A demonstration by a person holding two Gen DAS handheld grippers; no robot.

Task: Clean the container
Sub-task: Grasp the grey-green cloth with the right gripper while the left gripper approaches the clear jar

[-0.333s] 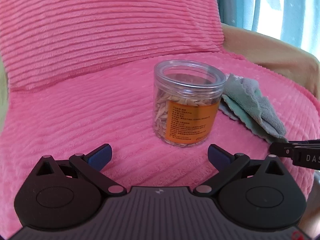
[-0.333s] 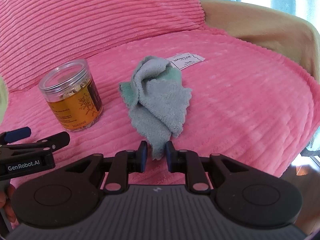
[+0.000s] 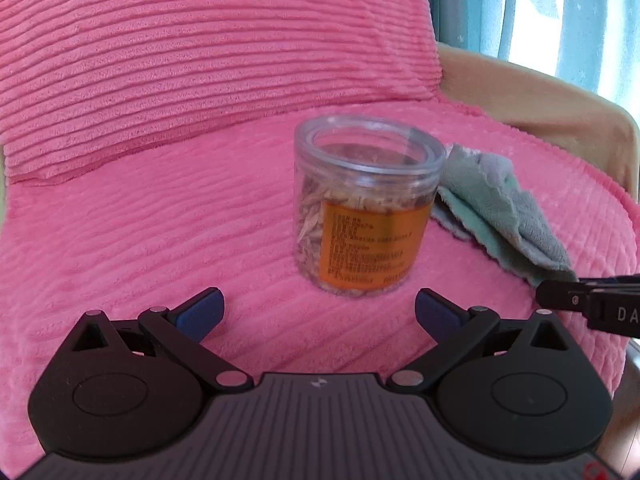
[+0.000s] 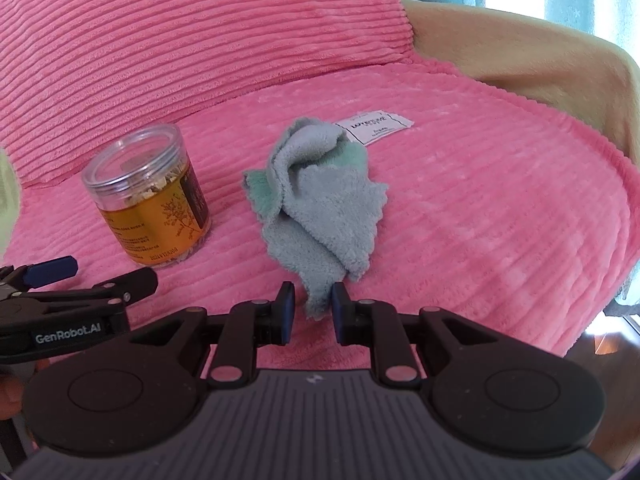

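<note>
Left hand-held gripper [image 3: 318, 314]: I hold it spread, clear plastic orange-labelled jar [image 3: 362, 210] ahead.
Right hand-held gripper [image 4: 313, 308]: part-closed astride grey-green fleece cloth [image 4: 320, 208] tip, not pinching.
Risk: jar may tip on soft pink cushion [image 4: 480, 208].

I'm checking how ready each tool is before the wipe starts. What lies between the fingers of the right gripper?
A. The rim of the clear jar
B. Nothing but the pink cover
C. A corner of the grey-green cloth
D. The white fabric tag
C: in the right wrist view a corner of the cloth hangs between the fingers of the right gripper, which stand narrowly apart and not clamped; the jar stands off to its left.
</note>
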